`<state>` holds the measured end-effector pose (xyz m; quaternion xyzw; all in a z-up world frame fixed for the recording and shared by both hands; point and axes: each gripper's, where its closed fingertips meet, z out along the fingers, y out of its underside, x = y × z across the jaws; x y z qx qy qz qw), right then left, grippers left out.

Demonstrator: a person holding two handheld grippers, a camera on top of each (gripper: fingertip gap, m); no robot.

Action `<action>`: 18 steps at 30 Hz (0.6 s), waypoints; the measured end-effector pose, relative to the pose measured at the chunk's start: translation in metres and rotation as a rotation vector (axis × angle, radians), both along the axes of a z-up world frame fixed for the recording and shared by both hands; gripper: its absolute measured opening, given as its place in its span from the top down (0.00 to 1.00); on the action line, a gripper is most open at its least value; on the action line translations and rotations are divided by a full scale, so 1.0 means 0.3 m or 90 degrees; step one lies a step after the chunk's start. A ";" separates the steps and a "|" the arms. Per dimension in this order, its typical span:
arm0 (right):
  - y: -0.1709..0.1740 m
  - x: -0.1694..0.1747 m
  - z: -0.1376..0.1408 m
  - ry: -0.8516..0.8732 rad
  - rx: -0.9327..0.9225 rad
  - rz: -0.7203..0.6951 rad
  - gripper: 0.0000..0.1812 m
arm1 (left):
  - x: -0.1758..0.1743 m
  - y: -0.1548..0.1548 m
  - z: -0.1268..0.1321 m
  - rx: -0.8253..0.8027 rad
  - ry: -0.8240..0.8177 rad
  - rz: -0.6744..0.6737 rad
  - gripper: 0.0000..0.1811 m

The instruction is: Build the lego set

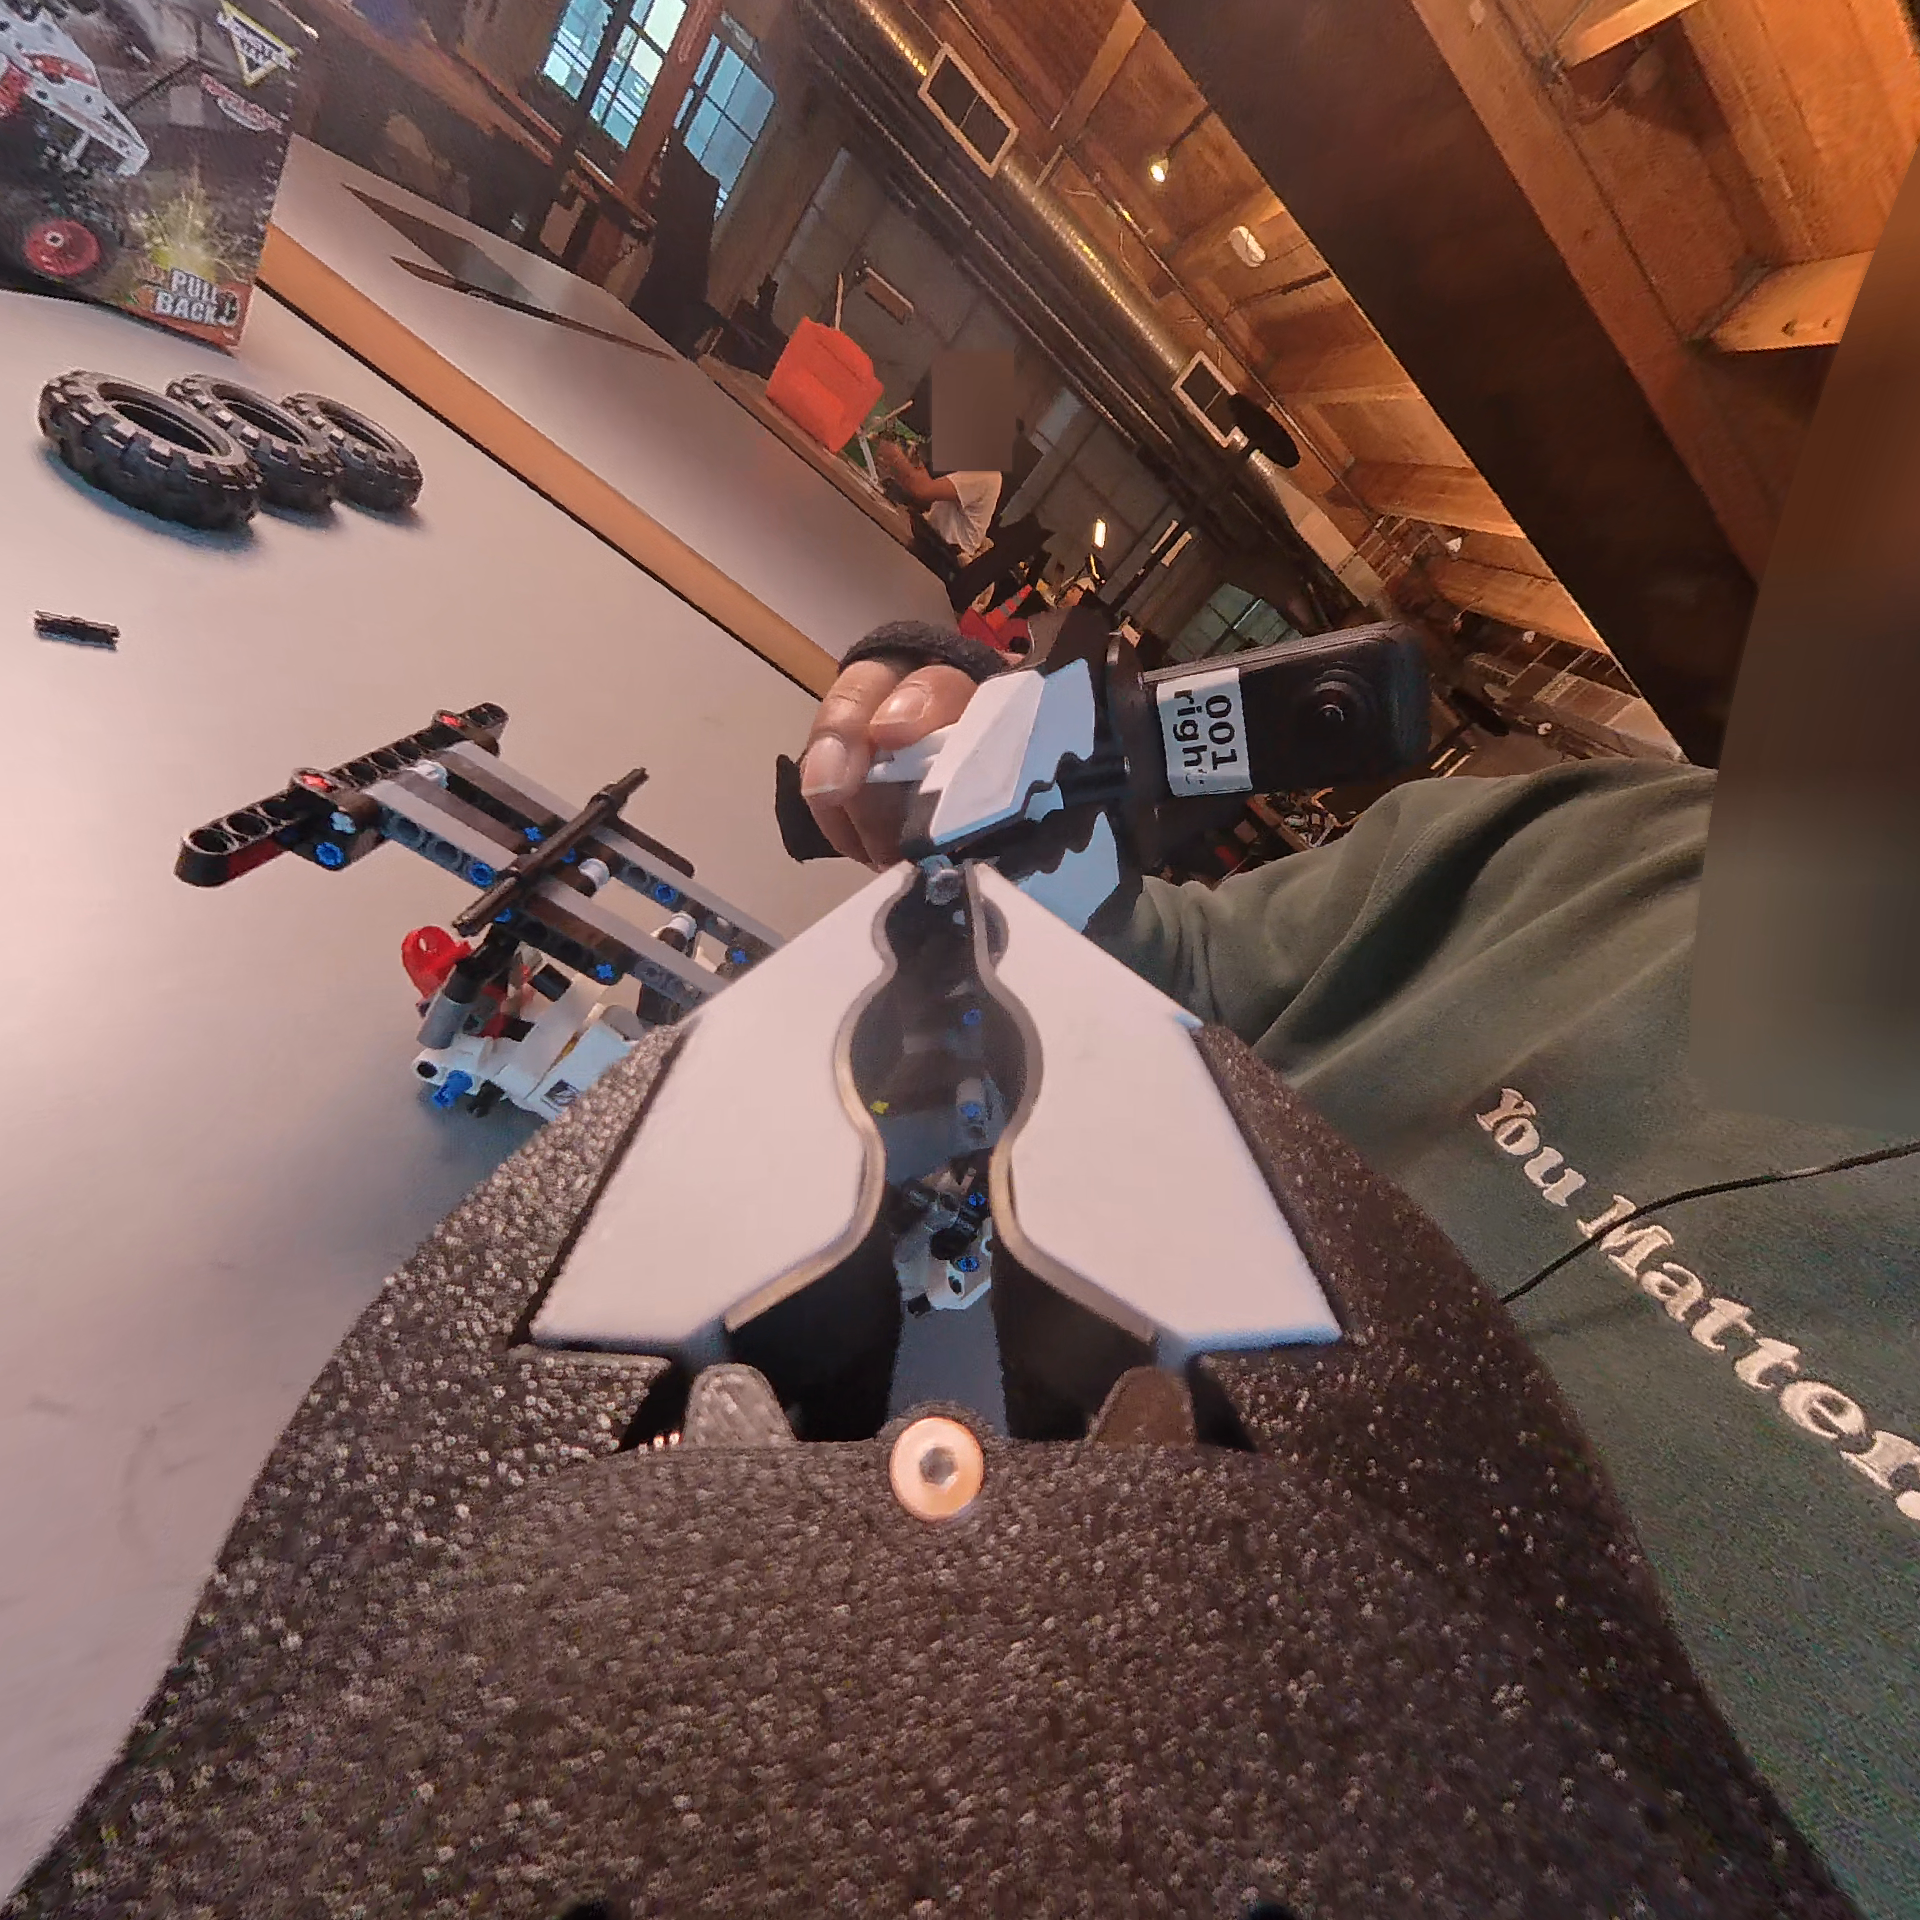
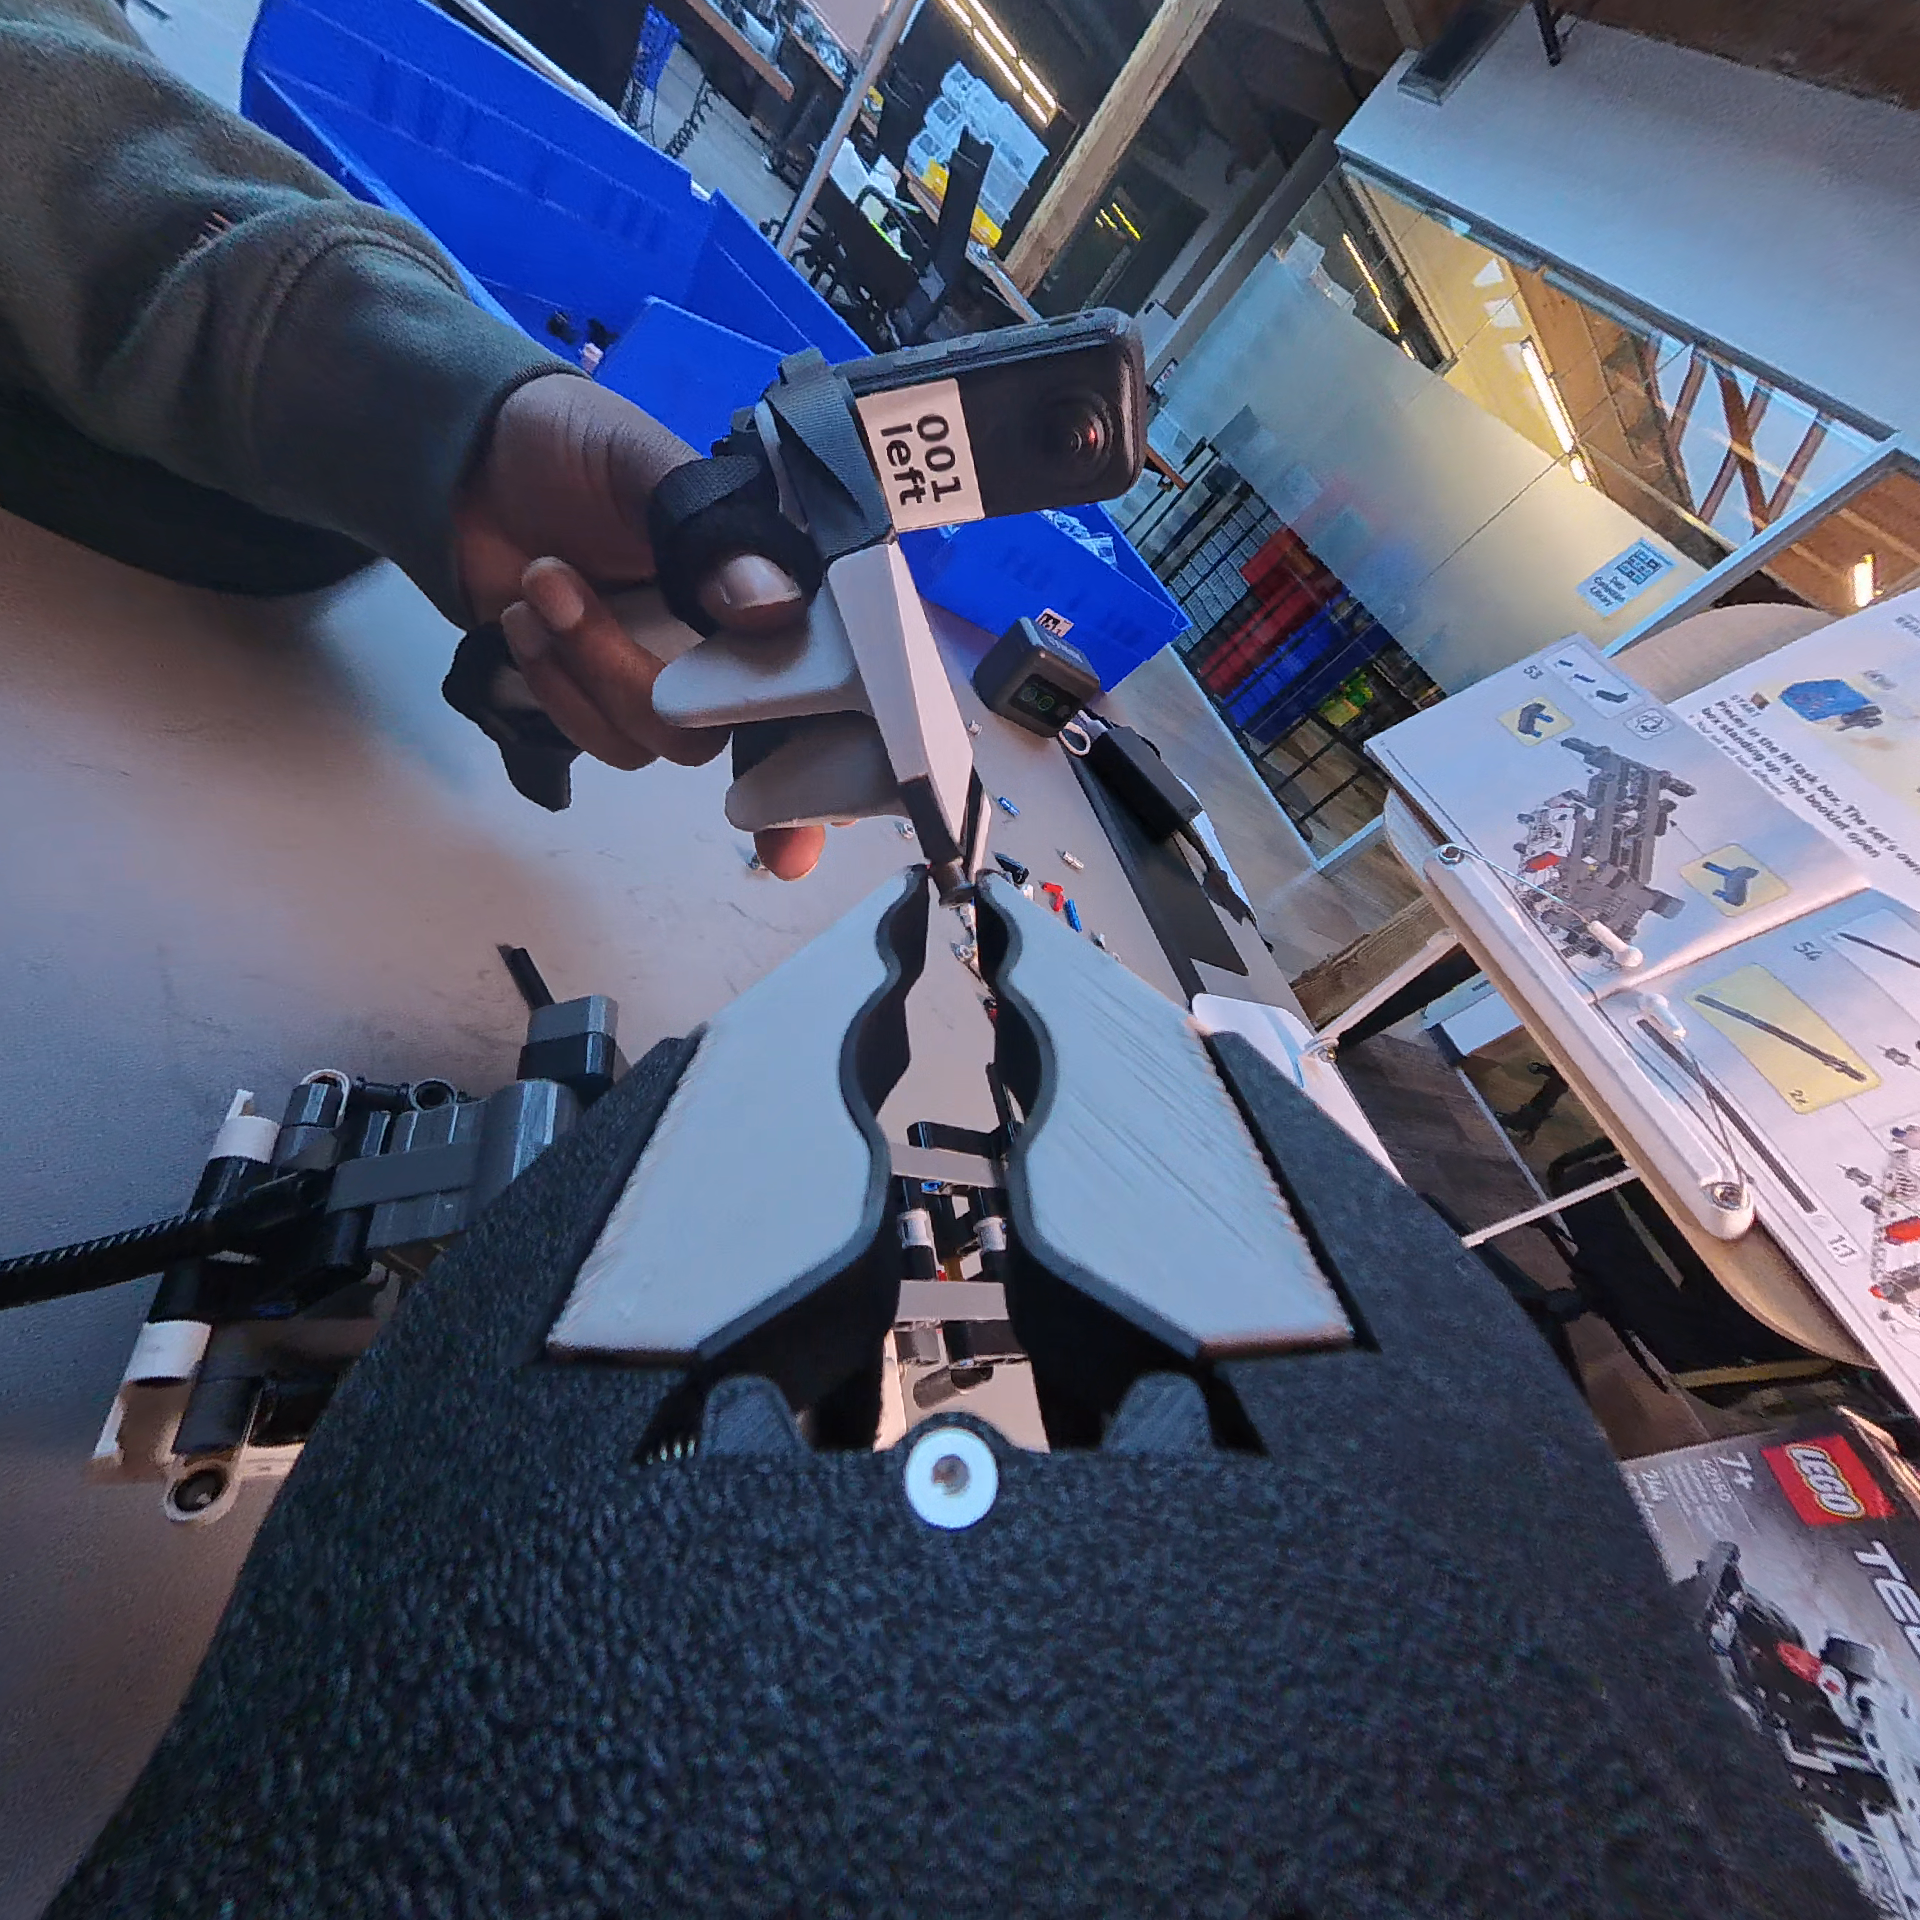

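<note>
Where grippers (image 1: pixel 940 883) meet, perhaps a pin (image 1: pixel 943 881).

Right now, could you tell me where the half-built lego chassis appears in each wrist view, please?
Left wrist view: the lego chassis lies on the grey table, centre-left, just beyond the left gripper.
Right wrist view: it sits lower-left, partly hidden behind the right gripper.
Shared landmark: the two grippers' tips meeting over a small part.

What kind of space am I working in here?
Probably a shared workshop or makerspace: exposed timber ceiling, stacked blue plastic storage bins, and a seated person at a far worktable.
</note>
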<state>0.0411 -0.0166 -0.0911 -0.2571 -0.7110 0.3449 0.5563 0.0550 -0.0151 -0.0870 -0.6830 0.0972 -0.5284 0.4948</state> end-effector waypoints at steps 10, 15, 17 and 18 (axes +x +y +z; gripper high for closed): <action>-0.079 0.054 0.040 -0.008 -0.103 0.120 0.96 | 0.048 -0.080 0.041 0.005 -0.105 -0.149 0.97; -0.103 0.073 0.055 -0.007 -0.120 0.151 0.97 | 0.064 -0.102 0.055 0.009 -0.133 -0.189 0.97; -0.111 0.076 0.058 -0.006 -0.122 0.159 0.97 | 0.067 -0.111 0.058 0.008 -0.146 -0.205 0.97; -0.115 0.078 0.060 -0.005 -0.123 0.163 0.97 | 0.069 -0.115 0.059 0.007 -0.153 -0.214 0.97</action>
